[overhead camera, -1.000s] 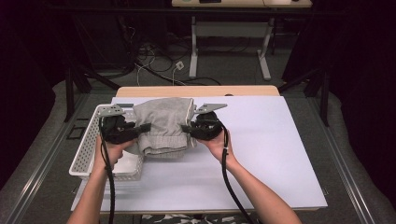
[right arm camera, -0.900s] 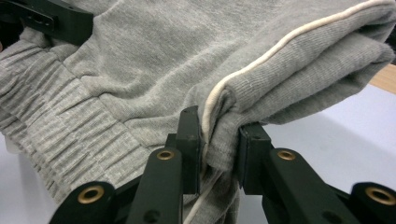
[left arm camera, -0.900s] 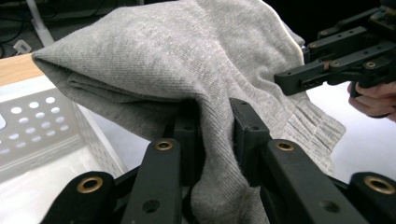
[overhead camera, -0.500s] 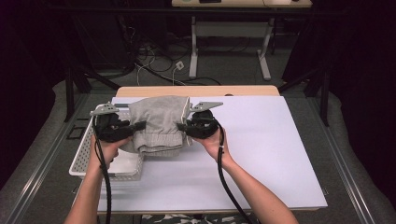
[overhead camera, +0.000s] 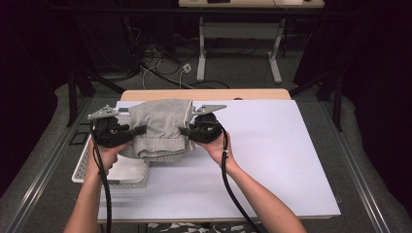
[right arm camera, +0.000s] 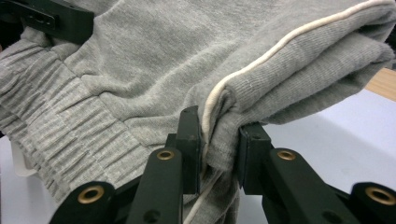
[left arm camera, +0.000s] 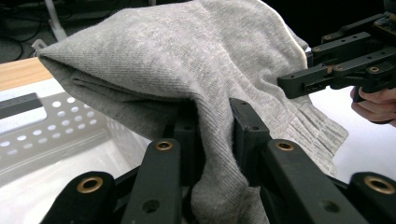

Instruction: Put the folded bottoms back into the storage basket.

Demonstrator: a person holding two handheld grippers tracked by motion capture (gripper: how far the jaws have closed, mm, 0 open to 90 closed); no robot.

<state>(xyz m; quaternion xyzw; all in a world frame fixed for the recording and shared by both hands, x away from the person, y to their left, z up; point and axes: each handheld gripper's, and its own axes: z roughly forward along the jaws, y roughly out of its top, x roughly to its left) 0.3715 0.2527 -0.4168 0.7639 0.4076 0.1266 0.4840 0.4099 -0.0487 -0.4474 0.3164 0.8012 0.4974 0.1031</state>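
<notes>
A folded grey knit garment (overhead camera: 160,127) with a ribbed hem and a cream piping line hangs in the air between my two grippers. My left gripper (overhead camera: 138,130) is shut on its left side; the left gripper view shows the grey garment (left arm camera: 187,60) pinched between the jaws of the left gripper (left arm camera: 212,123). On the garment's right side my right gripper (overhead camera: 184,131) is shut. In the right gripper view the folded edge of the garment (right arm camera: 140,70) with the piping sits between the jaws of the right gripper (right arm camera: 219,135). The garment hangs partly over a white perforated basket (overhead camera: 104,177).
The white perforated basket (left arm camera: 46,135) stands at the table's left edge on a white table cover (overhead camera: 272,160). A strip of wooden tabletop (overhead camera: 204,94) shows at the far edge. Cables and desk legs lie on the floor beyond.
Both grippers have carried the garment a little to the left and away from me, closer over the basket. Their hold on it is unchanged.
</notes>
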